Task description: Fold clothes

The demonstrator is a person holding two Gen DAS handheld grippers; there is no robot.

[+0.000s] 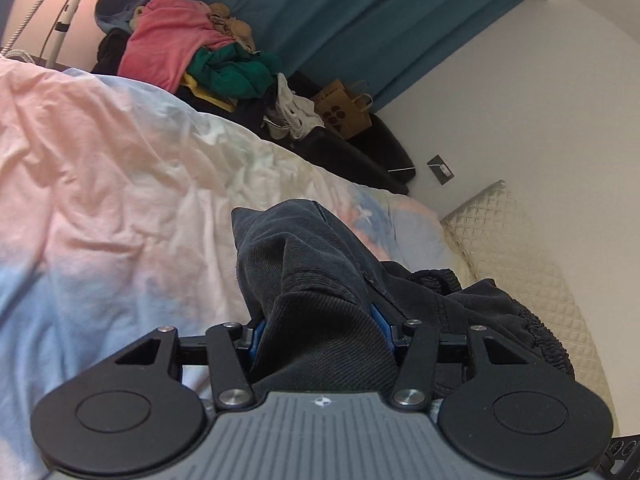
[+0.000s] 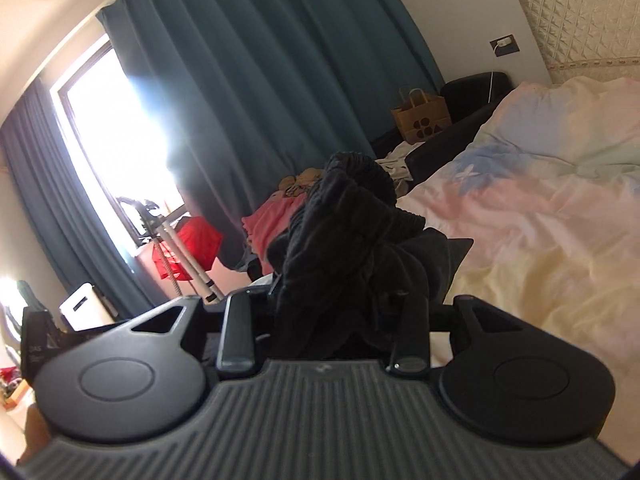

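A black garment [image 1: 304, 272] with an elastic waistband is bunched between the fingers of my left gripper [image 1: 320, 332], which is shut on it just above the pastel bedspread [image 1: 120, 168]. In the right wrist view the same black garment [image 2: 352, 232] is bunched and held up off the bed by my right gripper [image 2: 340, 312], which is shut on it. The cloth hides the fingertips of both grippers.
A pile of clothes [image 1: 188, 48] in pink, green and black lies on a dark sofa beside the bed, with a brown paper bag [image 1: 344, 108]. Teal curtains [image 2: 280, 80], a bright window [image 2: 120, 140], a quilted headboard [image 1: 520, 260] and a white stand [image 2: 192, 264] surround the bed.
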